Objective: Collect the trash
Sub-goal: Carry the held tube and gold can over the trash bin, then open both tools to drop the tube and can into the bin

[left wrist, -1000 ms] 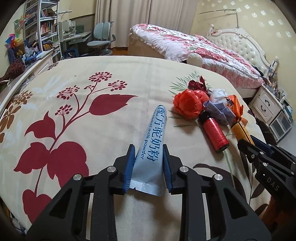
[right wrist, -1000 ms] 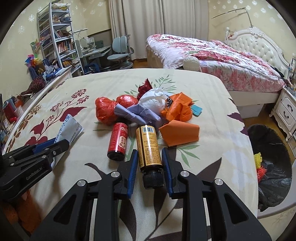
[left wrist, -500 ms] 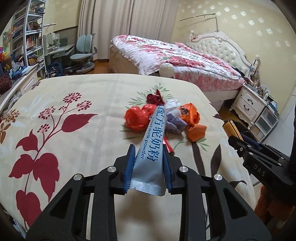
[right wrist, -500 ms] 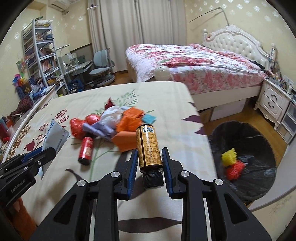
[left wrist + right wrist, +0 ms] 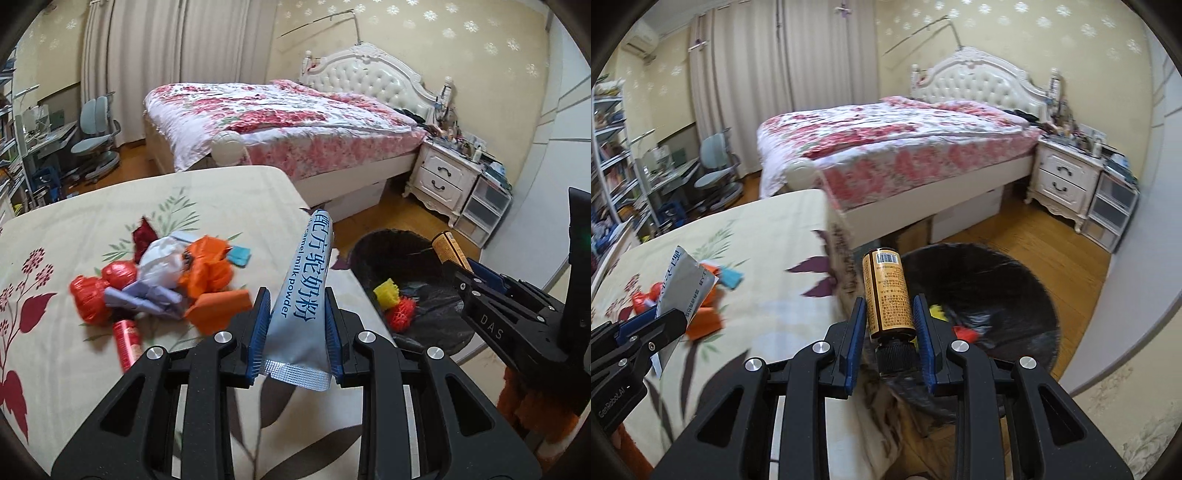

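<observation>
Amber bottle (image 5: pixel 887 291), its long axis pointing forward, is being clamped in the right gripper (image 5: pixel 888 328) nearest the bin (image 5: pixel 1015 280), while the left gripper (image 5: pixel 295 332) is pinching a sachet (image 5: pixel 301 295).

Bedroom: pale yellow wallpaper with white floral motifs (image 5: pixel 1089 33), long cream curtains (image 5: pixel 783 74), wooden plank floor (image 5: pixel 1045 243). White tufted-headboard bed under pink floral quilt (image 5: pixel 886 136), white two-drawer nightstand (image 5: pixel 1063 181), grey-blue swivel chair (image 5: pixel 98 144) by cluttered desk.
</observation>
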`<move>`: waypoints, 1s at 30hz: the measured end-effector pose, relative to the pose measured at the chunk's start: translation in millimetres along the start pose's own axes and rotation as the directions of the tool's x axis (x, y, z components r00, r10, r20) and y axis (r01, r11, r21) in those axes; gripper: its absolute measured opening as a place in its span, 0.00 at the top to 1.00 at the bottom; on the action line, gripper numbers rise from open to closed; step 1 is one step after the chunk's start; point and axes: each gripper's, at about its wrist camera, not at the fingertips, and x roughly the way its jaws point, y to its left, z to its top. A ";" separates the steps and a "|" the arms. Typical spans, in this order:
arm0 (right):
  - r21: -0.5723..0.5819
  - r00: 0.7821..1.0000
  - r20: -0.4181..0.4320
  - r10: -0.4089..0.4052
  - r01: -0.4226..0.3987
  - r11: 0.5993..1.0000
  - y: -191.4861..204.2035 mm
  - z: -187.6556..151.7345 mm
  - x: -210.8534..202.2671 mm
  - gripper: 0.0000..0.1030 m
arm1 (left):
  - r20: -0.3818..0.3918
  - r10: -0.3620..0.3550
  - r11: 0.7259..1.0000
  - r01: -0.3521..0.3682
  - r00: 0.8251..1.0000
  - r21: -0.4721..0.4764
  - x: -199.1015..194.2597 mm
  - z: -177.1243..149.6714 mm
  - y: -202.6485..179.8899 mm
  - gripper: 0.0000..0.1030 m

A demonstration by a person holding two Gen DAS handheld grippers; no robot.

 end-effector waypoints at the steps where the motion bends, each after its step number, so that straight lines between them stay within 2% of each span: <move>1: 0.015 1.000 -0.003 -0.010 0.010 1.000 -8.0 0.5 3.7 0.73 | -0.002 -0.006 1.000 0.006 1.000 0.013 7.6 3.1 -8.3 0.73; 7: 0.075 0.997 -0.014 -0.071 0.071 0.995 -41.6 1.7 21.6 0.73 | -0.032 -0.028 0.998 0.030 0.999 0.064 46.2 16.5 -46.3 0.73; 14: 0.123 0.991 -0.016 -0.133 0.134 0.983 -61.8 0.7 38.1 0.73 | -0.064 -0.024 0.993 0.031 0.998 0.111 83.3 22.2 -79.9 0.73; 21: 0.164 0.987 -0.030 -0.155 0.158 0.974 -77.3 -1.8 48.6 0.74 | -0.106 0.001 0.990 0.014 0.994 0.139 115.1 24.6 -94.5 0.73; 30: 0.194 0.984 -0.052 -0.172 0.179 0.965 -89.2 -2.6 57.8 0.73 | -0.135 0.006 0.986 0.016 0.991 0.166 133.3 24.5 -106.1 0.73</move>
